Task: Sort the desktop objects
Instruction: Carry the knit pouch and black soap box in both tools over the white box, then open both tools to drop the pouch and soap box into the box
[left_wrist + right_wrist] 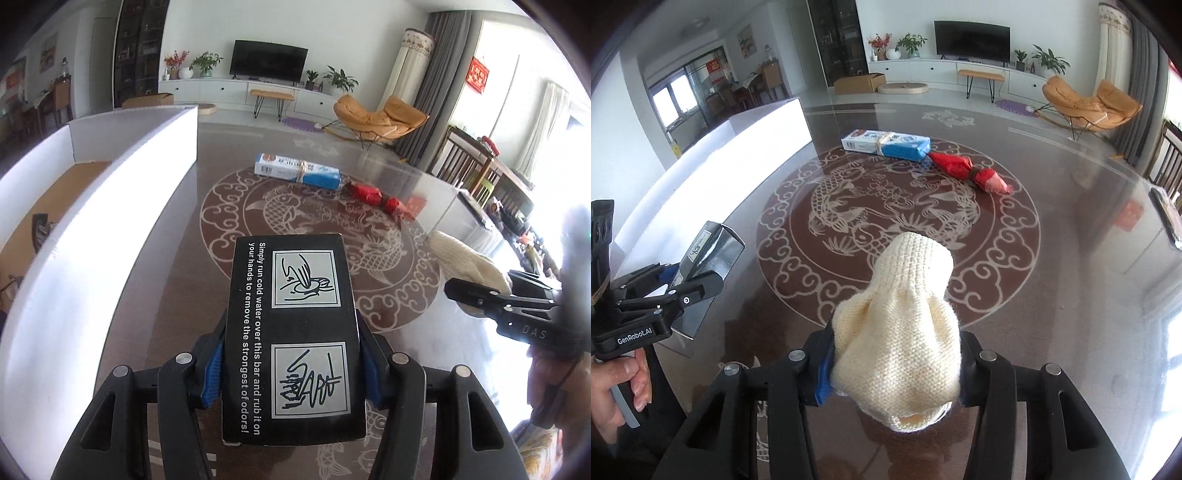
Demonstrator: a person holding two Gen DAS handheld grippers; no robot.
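The black box (pixel 293 332) (printed with two line drawings and a line about rubbing off odors) sits clamped between the blue pads of the left gripper (pixel 291 369), lifted above the glass table (pixel 166 295). The cream knit glove (pixel 901 332) is pinched in the right gripper (pixel 895 365), also off the table. Farther back lie a blue-white box (pixel 886 145) and, touching its end, a red packet (pixel 967 171). A white bin (pixel 110 221) stands at the left.
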